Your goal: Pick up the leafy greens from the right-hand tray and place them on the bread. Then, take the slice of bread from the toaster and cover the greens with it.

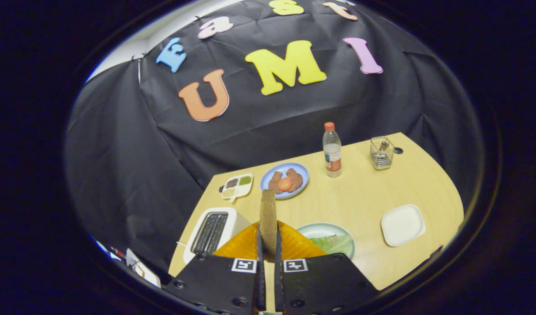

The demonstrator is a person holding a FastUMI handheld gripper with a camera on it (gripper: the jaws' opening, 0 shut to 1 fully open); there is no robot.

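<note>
Black cloth wall point(132, 153) behind, creased, pinned at top. Pale wall strip point(132, 43) above cloth's upper left corner. Light wood table point(364, 205) with rounded far right corner, far edge against cloth. Small dark hole point(398, 150) near table's far right corner. Even light, soft shadows on tabletop.

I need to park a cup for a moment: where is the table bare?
Widest bare wood lies between the bottle, the white square plate and the green plate. It is crowded near the claw, shut on the bread slice: toaster, blue plate, compartment dish.
</note>
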